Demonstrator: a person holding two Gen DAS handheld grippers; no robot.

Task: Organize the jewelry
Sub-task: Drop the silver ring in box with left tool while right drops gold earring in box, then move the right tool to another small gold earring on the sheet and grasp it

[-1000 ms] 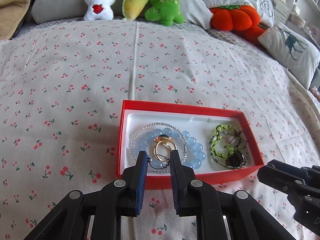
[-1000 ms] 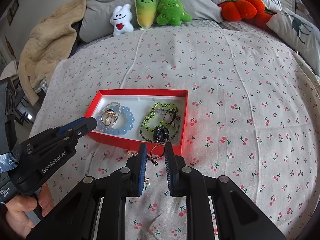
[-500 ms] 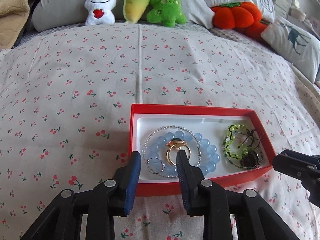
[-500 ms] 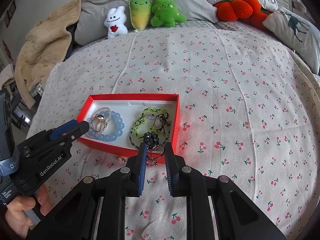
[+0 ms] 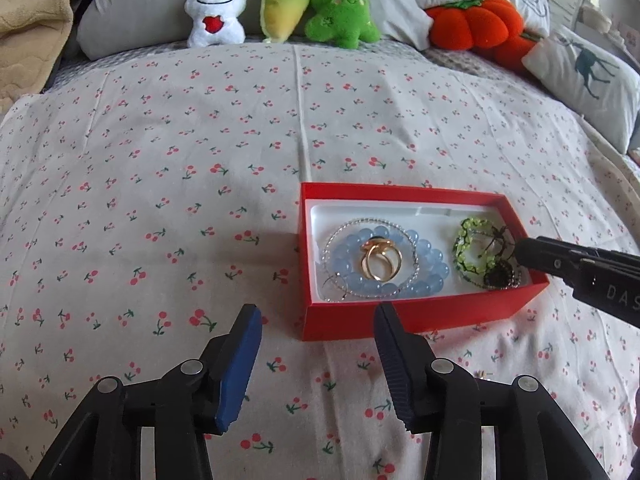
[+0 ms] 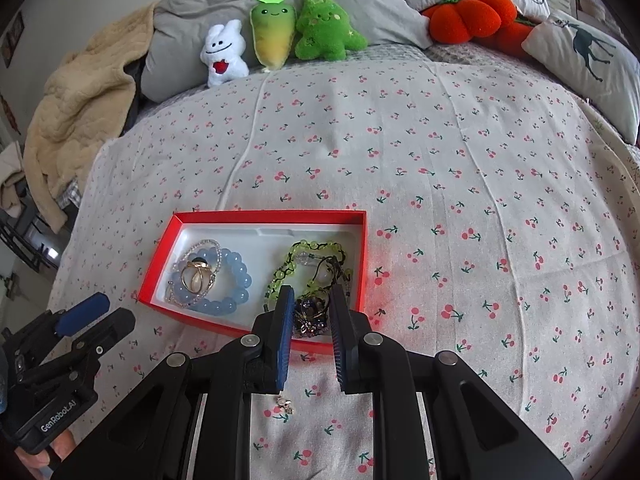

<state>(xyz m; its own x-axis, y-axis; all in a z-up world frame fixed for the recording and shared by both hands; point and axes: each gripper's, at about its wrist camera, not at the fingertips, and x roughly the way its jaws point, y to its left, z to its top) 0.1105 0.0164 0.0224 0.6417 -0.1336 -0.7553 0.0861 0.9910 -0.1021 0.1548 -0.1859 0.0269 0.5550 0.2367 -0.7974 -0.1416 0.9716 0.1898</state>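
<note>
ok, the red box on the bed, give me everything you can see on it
The red box is a shallow, lidless rectangular tray, cardboard by the look, with a white moulded liner. It sits flat on the cherry-print bedspread. Its left half holds a blue bead bracelet with a thin clear-bead loop and gold rings on top; its right half holds a green bead bracelet and dark tangled pieces. The right hand-held gripper reaches over the near right corner, fingers slightly apart around a dark ornament.

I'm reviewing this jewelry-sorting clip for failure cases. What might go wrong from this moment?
The right gripper hangs over the dark beaded ornament in the red cardboard box, beside the tangled green bead bracelet; lifting out could snag its cords. A small silver charm lies on the cherry-print bedsheet under the gripper and may be overlooked.
</note>
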